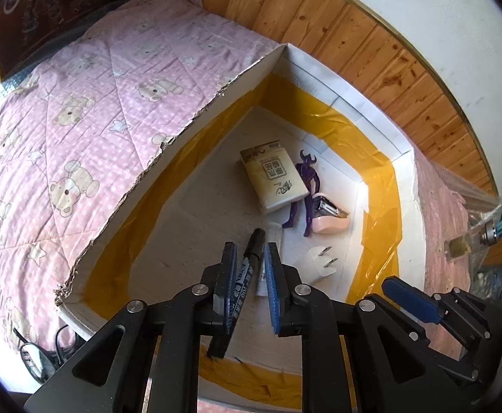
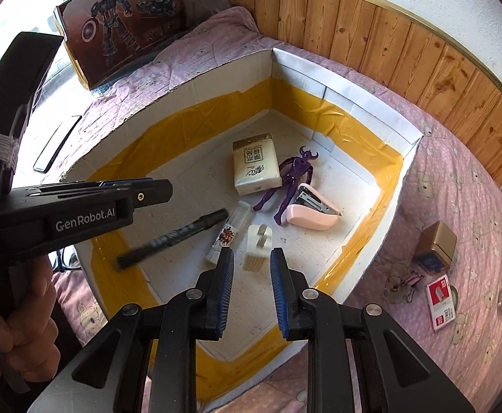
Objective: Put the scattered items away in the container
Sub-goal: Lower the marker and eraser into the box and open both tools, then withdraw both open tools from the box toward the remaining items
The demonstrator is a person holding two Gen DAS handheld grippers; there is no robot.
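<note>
The container is a white cardboard box (image 1: 216, 103) lined with yellow tape, lying on a pink bed quilt. On its floor lie a tissue pack (image 1: 273, 177), a purple figure (image 1: 306, 189), a pink stapler (image 1: 330, 218) and a white plug (image 1: 323, 261). A black marker (image 1: 247, 268) slants between the parted jaws of my left gripper (image 1: 249, 251), against the left pad and clear of the right one. In the right wrist view the marker (image 2: 171, 237) looks blurred below the left gripper (image 2: 161, 186). My right gripper (image 2: 252, 258) is open and empty above the plug (image 2: 257, 251).
A small clear tube (image 2: 230, 230) lies beside the plug. On the quilt right of the box sit a gold box (image 2: 436, 244), a red card pack (image 2: 441, 301) and a hair clip (image 2: 405, 282). A toy carton (image 2: 123, 20) stands at the bed's far end. Wood panelling runs behind.
</note>
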